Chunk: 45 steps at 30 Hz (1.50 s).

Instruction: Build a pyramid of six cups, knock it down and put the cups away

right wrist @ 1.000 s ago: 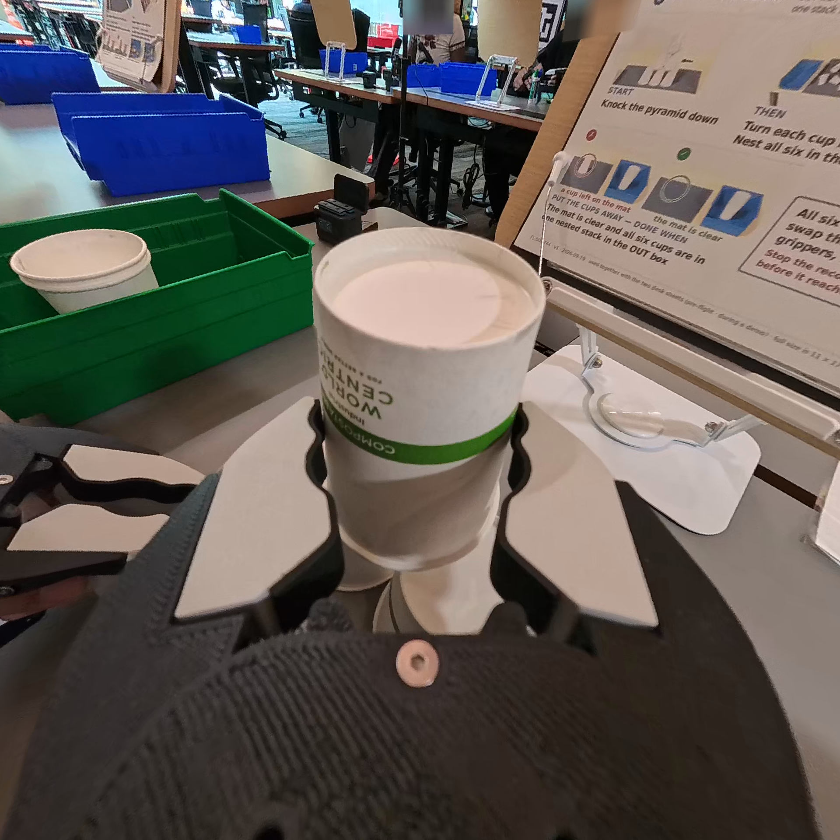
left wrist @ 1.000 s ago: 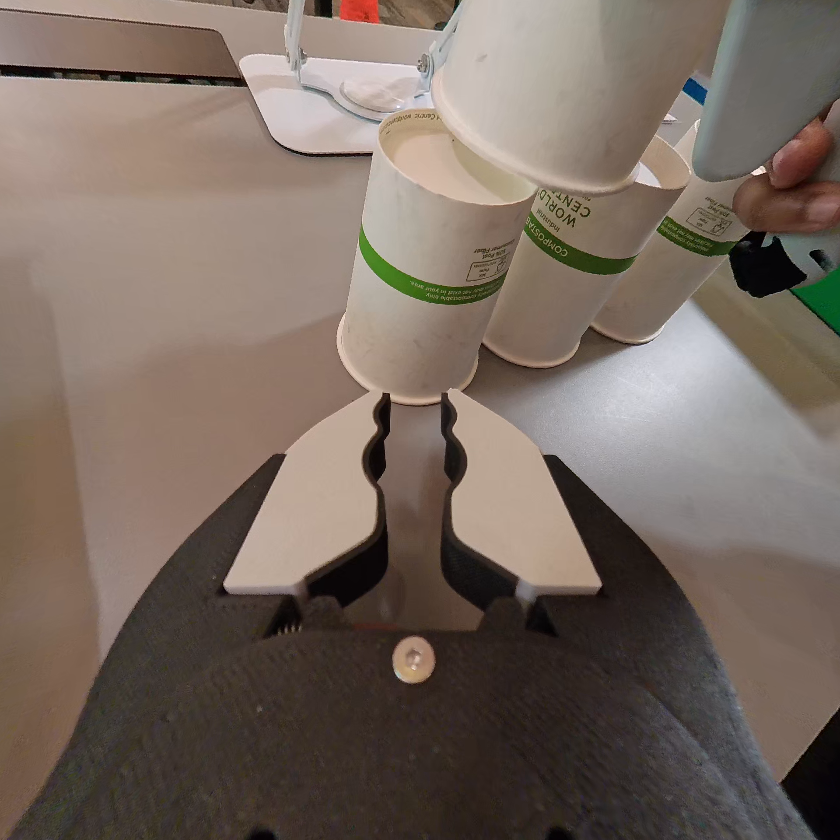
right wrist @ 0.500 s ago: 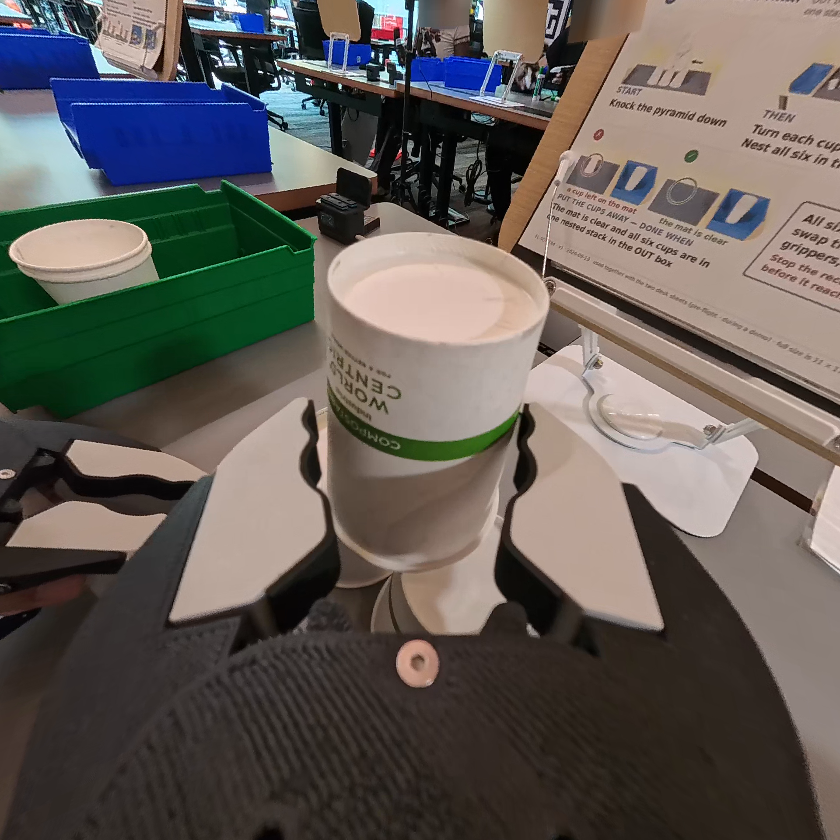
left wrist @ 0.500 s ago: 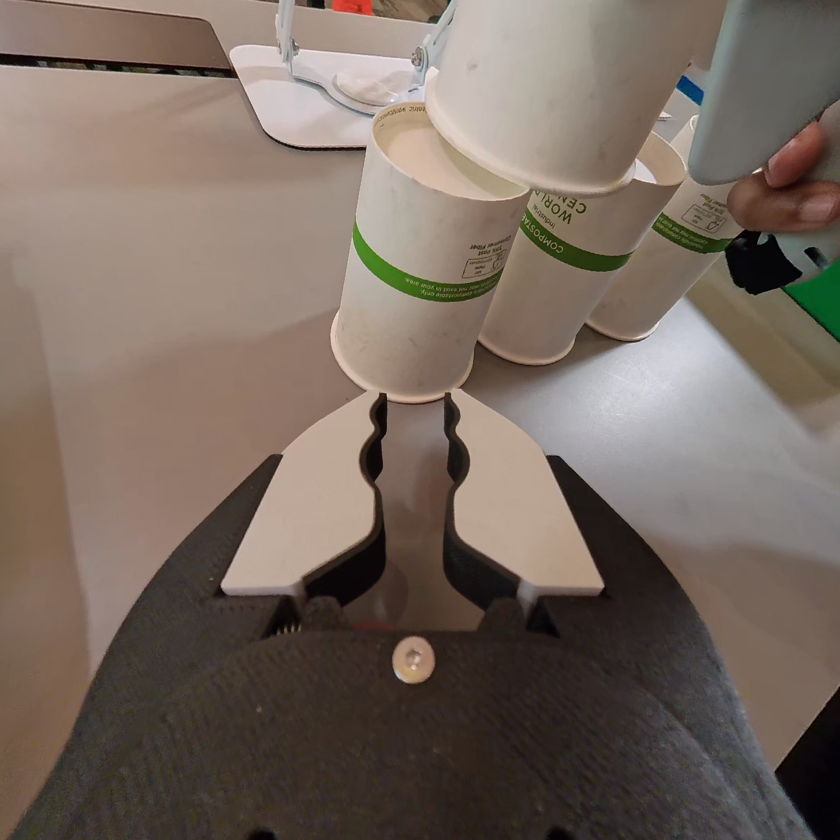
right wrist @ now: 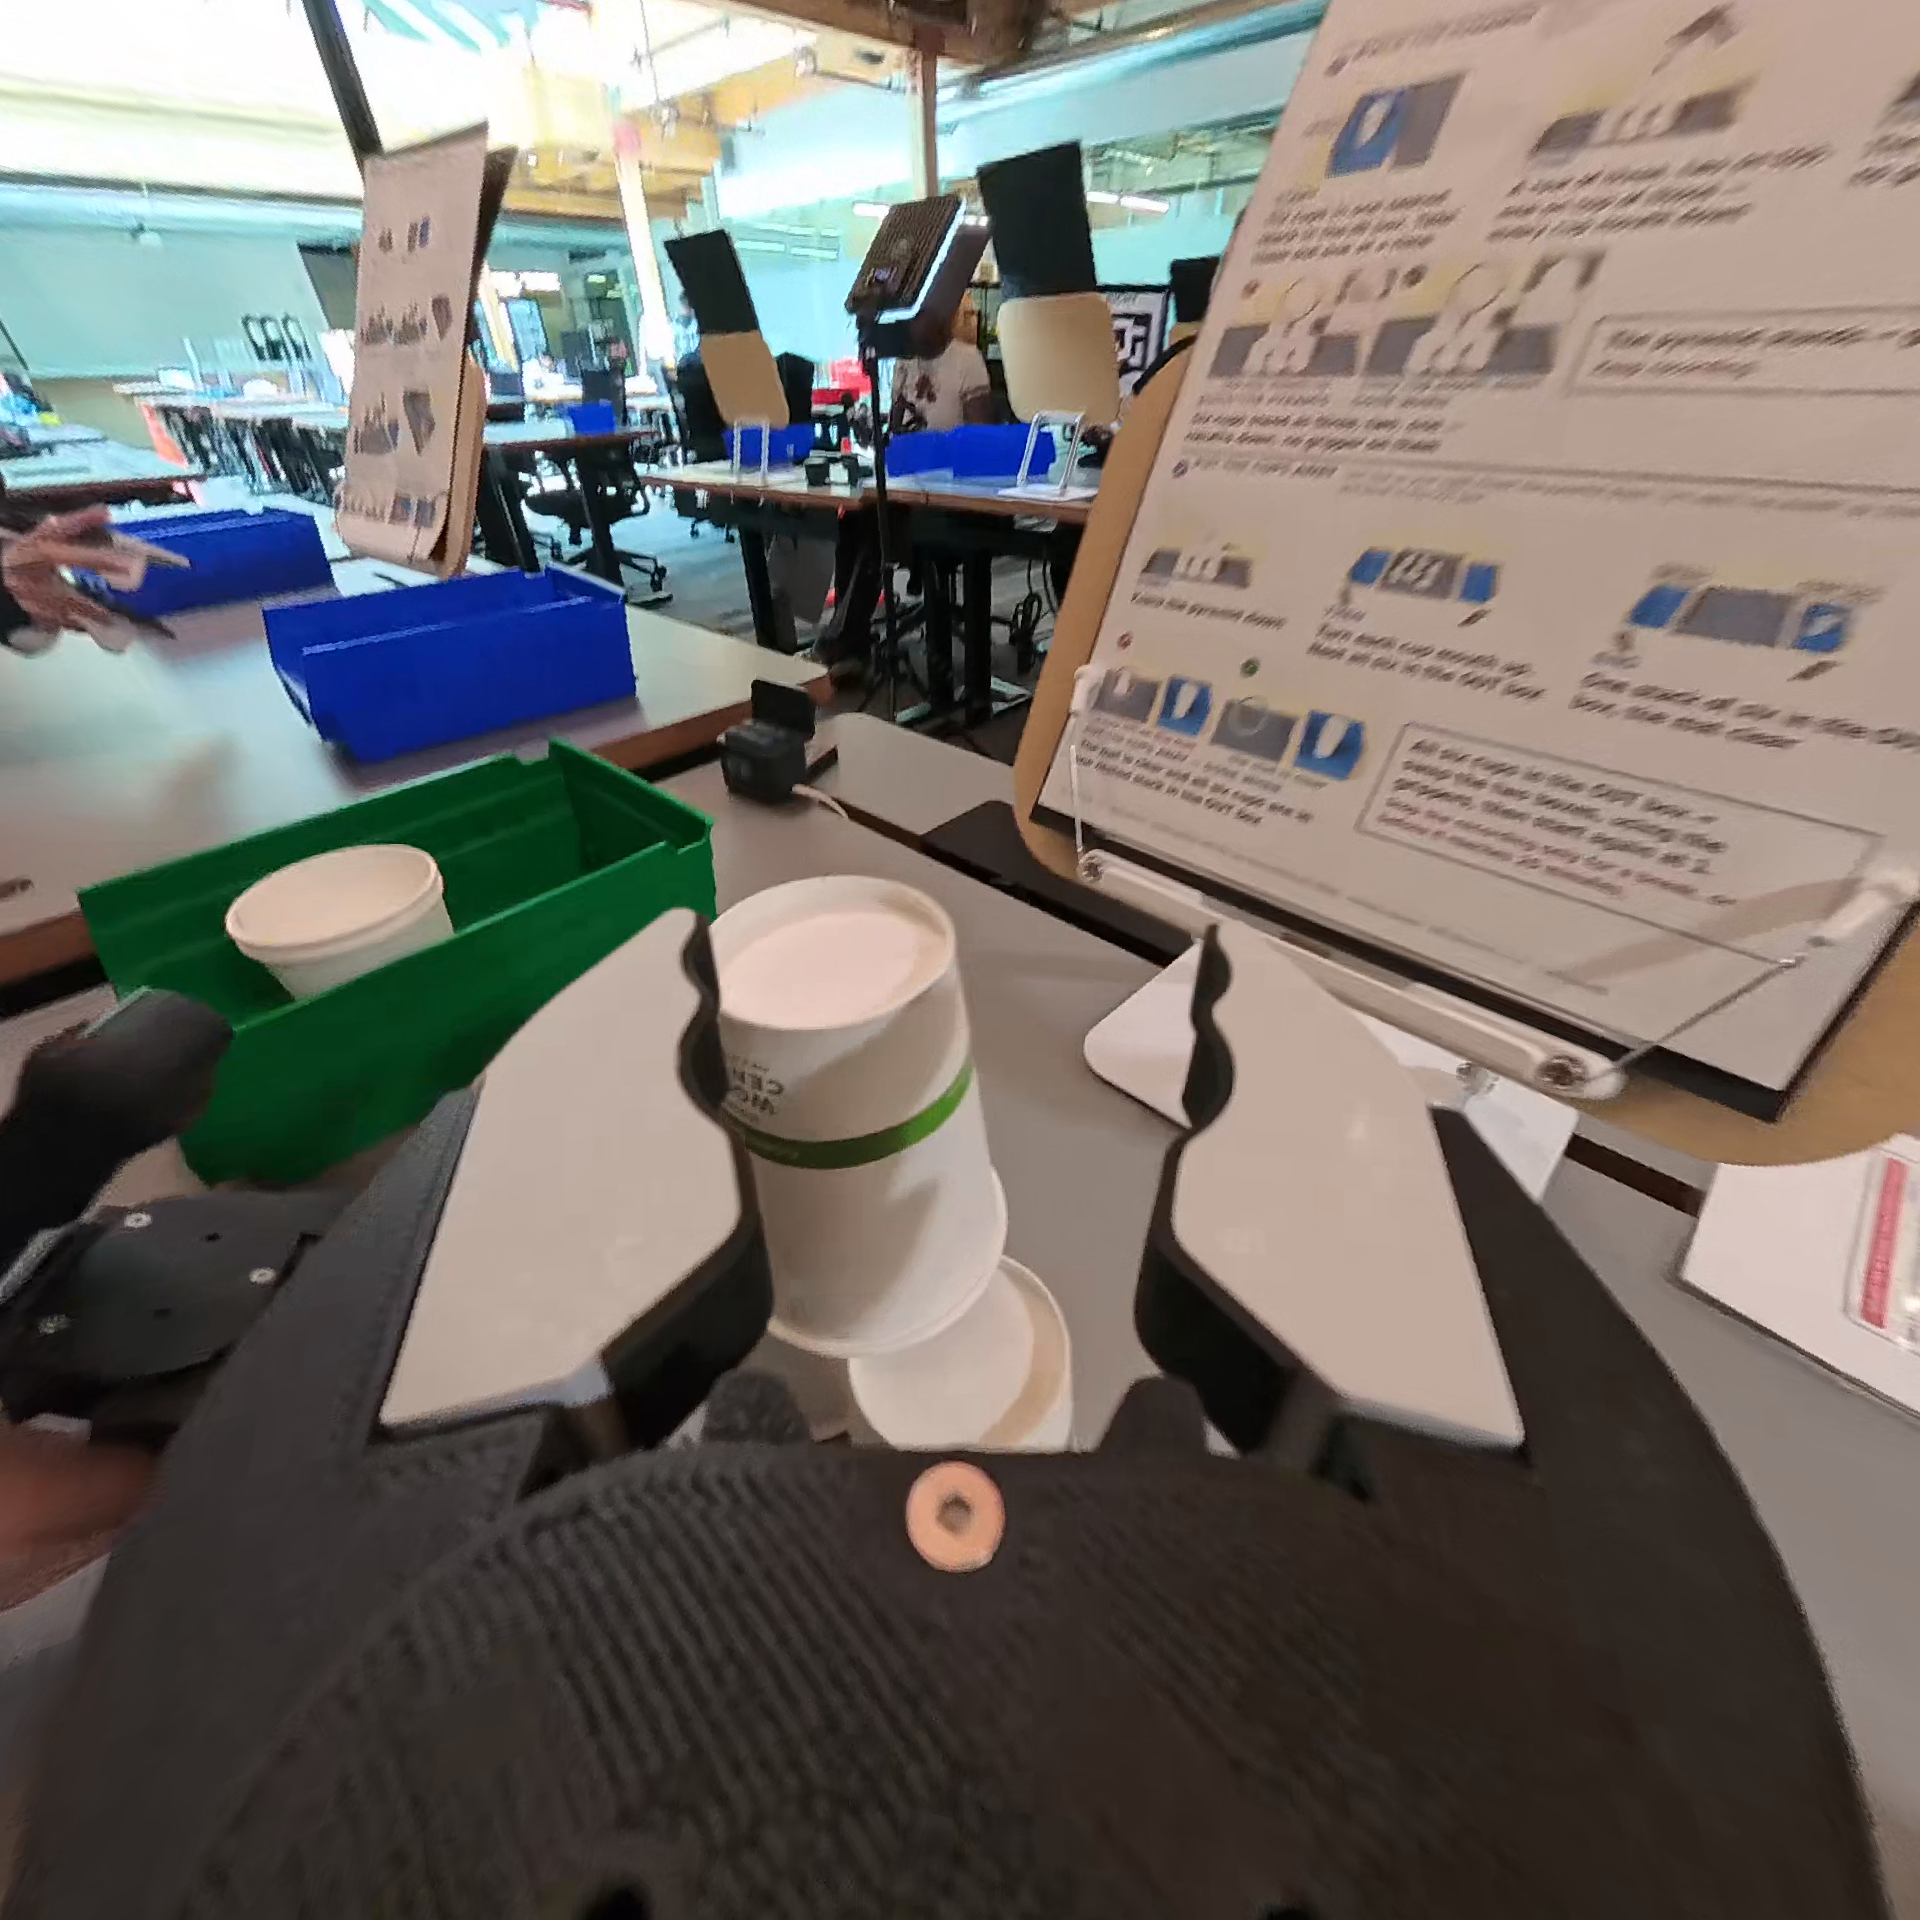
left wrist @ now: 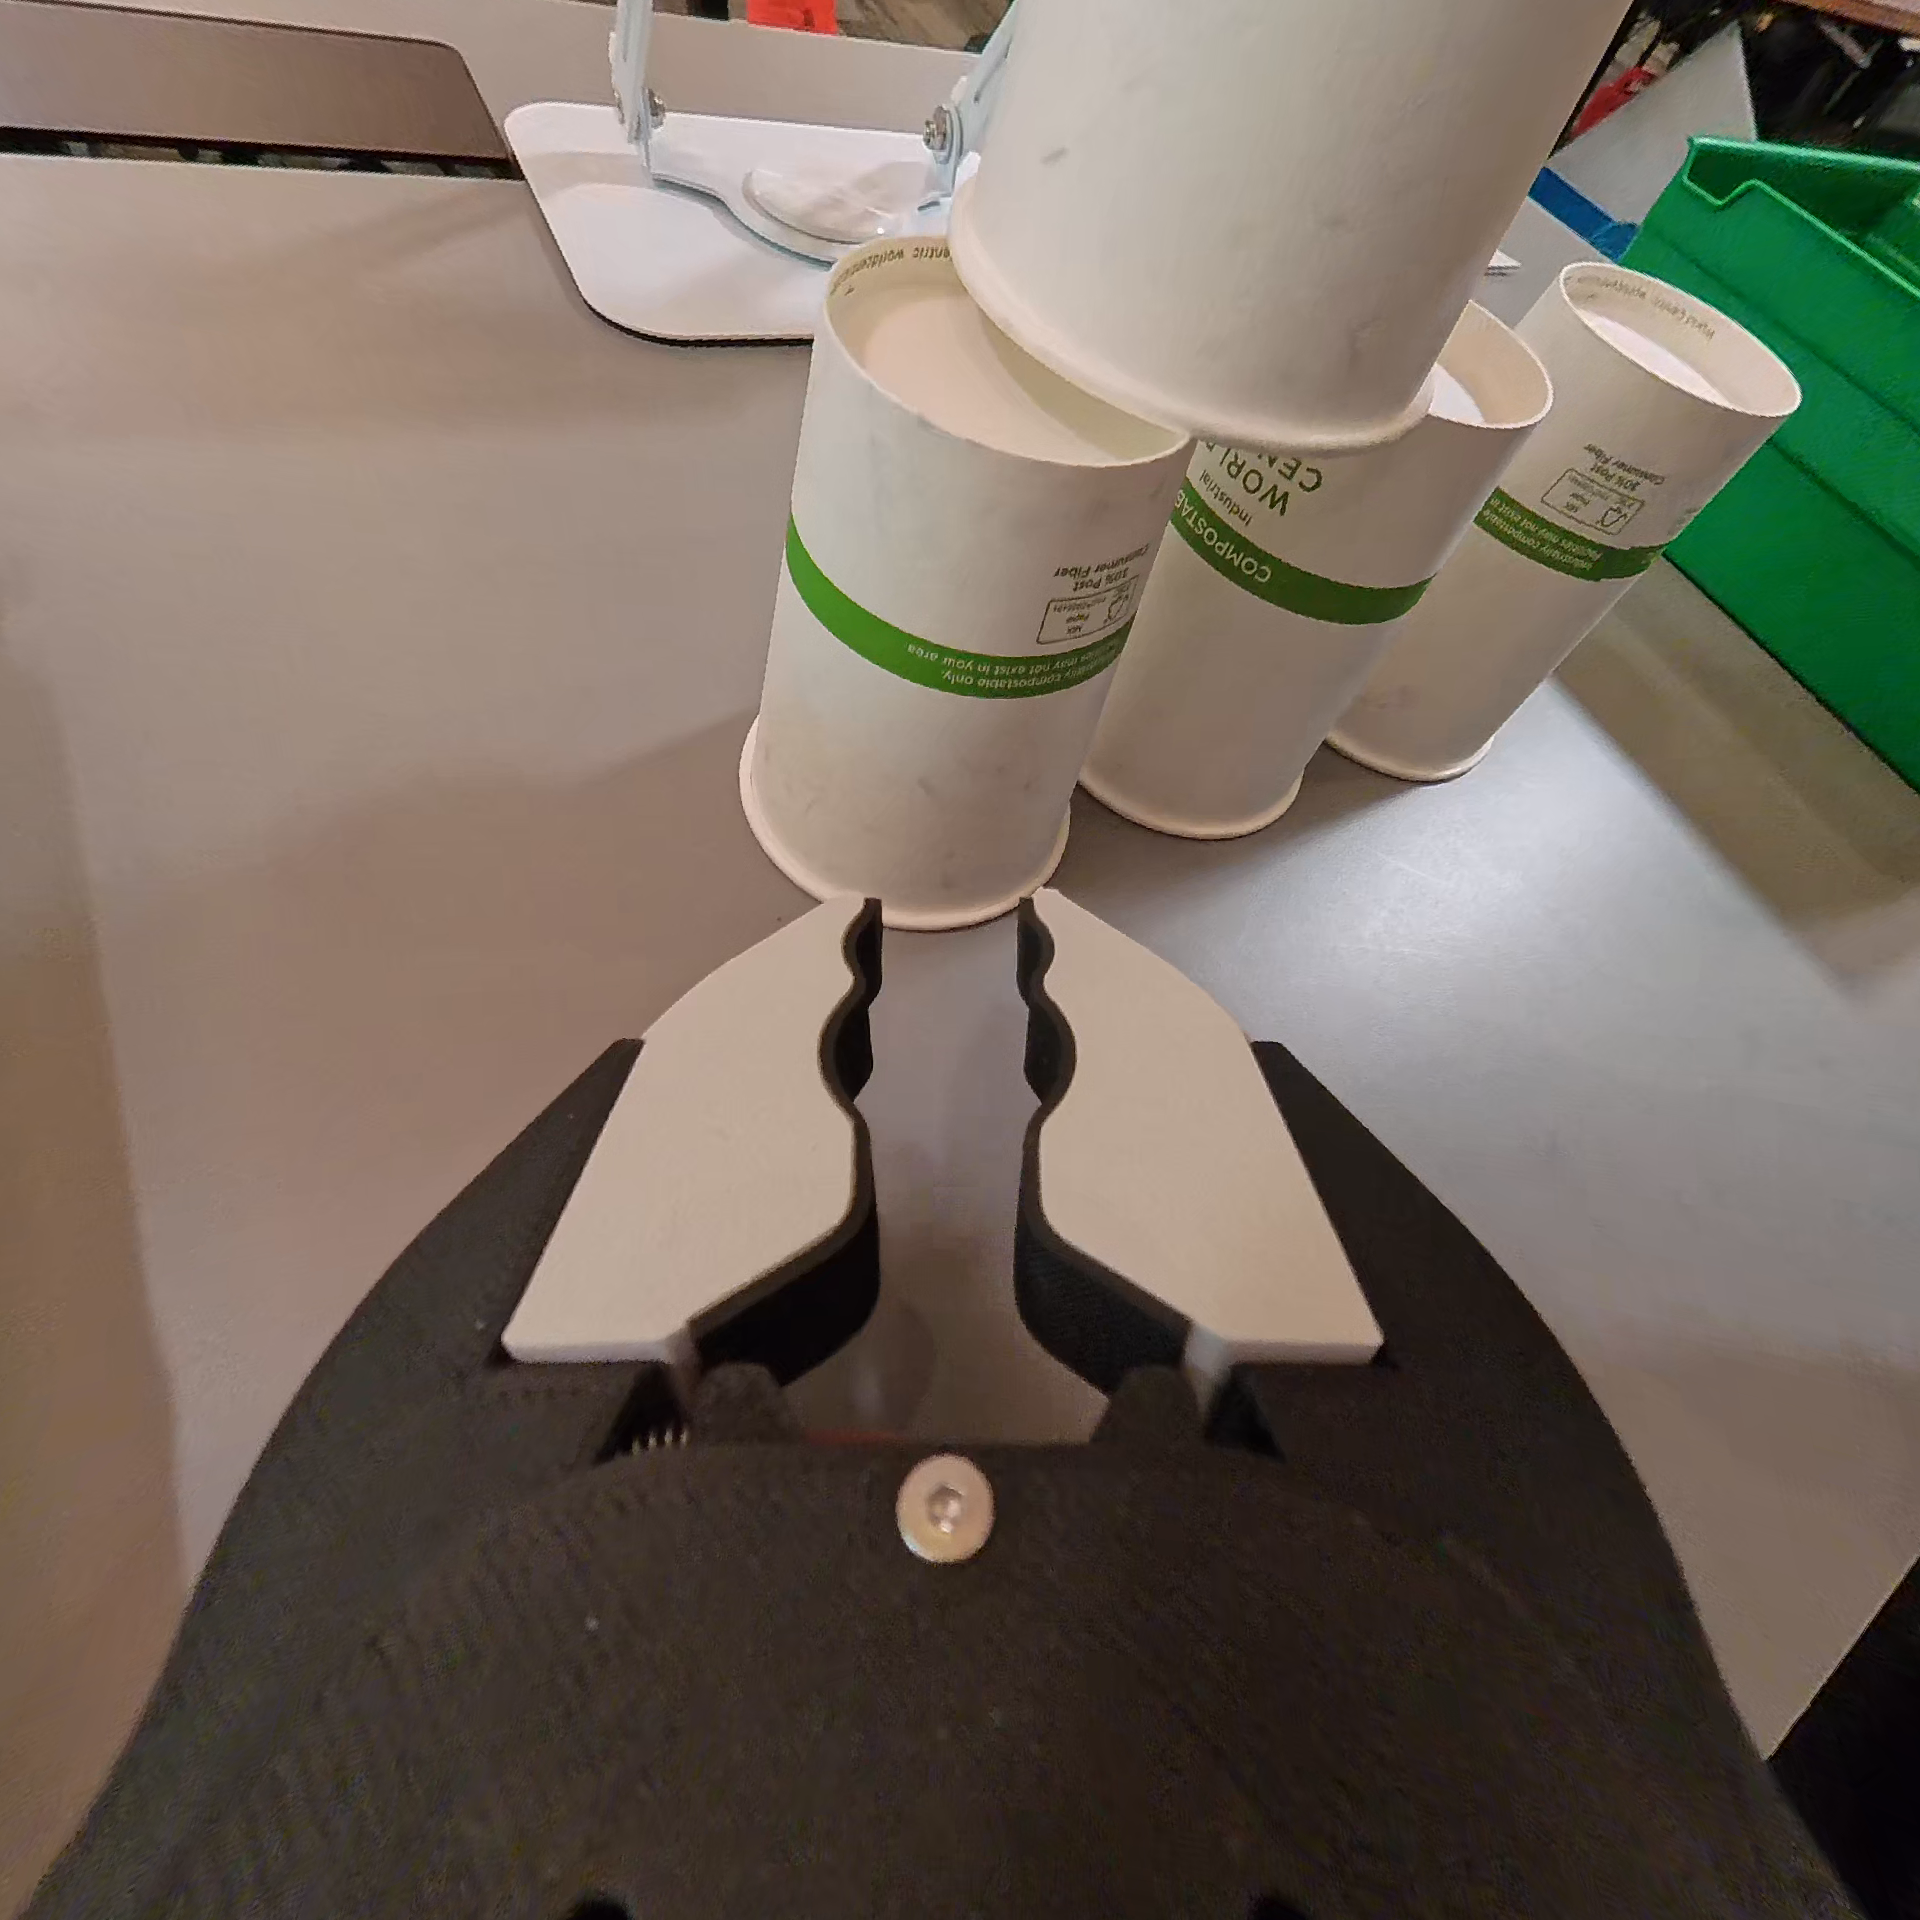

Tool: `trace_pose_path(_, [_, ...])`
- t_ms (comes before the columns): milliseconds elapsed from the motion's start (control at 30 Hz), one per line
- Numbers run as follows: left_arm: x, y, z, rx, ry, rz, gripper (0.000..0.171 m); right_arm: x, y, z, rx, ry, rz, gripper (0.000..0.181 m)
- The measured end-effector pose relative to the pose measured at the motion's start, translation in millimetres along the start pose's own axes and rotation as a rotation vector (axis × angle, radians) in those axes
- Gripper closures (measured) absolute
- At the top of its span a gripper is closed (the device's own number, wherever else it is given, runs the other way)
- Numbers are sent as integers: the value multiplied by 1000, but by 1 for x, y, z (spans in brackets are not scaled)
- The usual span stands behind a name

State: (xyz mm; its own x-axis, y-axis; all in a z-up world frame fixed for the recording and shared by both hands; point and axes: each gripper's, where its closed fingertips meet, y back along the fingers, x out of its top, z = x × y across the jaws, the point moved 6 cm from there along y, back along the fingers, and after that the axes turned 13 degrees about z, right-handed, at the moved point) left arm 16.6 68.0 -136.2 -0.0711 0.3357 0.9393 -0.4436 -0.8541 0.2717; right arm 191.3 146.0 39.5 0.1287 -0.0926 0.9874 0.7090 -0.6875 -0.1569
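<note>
Three white paper cups with green bands stand upside down in a row on the grey table: the nearest cup (left wrist: 935, 644), the middle cup (left wrist: 1278, 644) and the far cup (left wrist: 1558, 540). A fourth cup (left wrist: 1247, 187) rests upside down and tilted on the nearest two. My left gripper (left wrist: 948, 914) is empty, its jaws a narrow gap apart, with its tips at the nearest cup's rim. My right gripper (right wrist: 951, 940) is wide open around the top cup (right wrist: 862, 1122), which stands free close to the left finger. A lower cup (right wrist: 977, 1371) shows beneath.
A green bin (right wrist: 436, 1039) holding one upright cup (right wrist: 332, 914) stands beside the row; it also shows in the left wrist view (left wrist: 1818, 416). An instruction board (right wrist: 1507, 520) on a white stand base (left wrist: 665, 239) is behind the cups. A blue bin (right wrist: 447, 665) sits farther off.
My right gripper has opened, let go of the top cup and drawn back. The cup stays on the lower cups. The right hand has left the left wrist view. My left gripper has barely moved.
</note>
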Motion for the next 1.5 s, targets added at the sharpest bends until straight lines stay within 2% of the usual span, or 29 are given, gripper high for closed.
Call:
trace_pose_path(300, [6,-6,3,9,-10,29,144,27,39,39,-106,-52,73,93])
trace_pose_path(400, [28,3,4,41,-27,190,140,30,49,42,-95,-84,93,92])
trace_pose_path(467, [43,13,3,73,-66,294,136,24,52,33,-45,-107,78,89])
trace_pose_path(567, [54,24,-5,147,-96,391,132,3,51,-1,60,-112,31,88])
trace_pose_path(700, [58,30,-20,193,-68,408,131,-37,47,-52,148,-35,-40,92])
trace_pose_path(767, [57,31,-26,209,-52,399,131,-48,51,-59,132,46,-28,96])
trace_pose_path(833, [56,31,-29,197,-28,395,132,-48,60,-43,53,95,35,104])
trace_pose_path(933, [50,25,-29,156,5,357,133,-43,83,9,-144,53,145,123])
trace_pose_path(967, [48,22,-28,143,19,342,133,-45,92,28,-223,32,161,135])
trace_pose_path(1033, [46,18,-25,119,35,323,133,-54,112,62,-365,-14,176,156])
trace_pose_path(1133, [43,14,-21,102,22,300,133,-79,128,90,-479,-89,134,175])
trace_pose_path(1300, [39,9,-15,90,-5,271,133,-126,117,100,-501,-138,-149,175])
trace_pose_path(1500, [37,8,-14,85,-6,260,133,-133,115,99,-489,-133,-200,176])
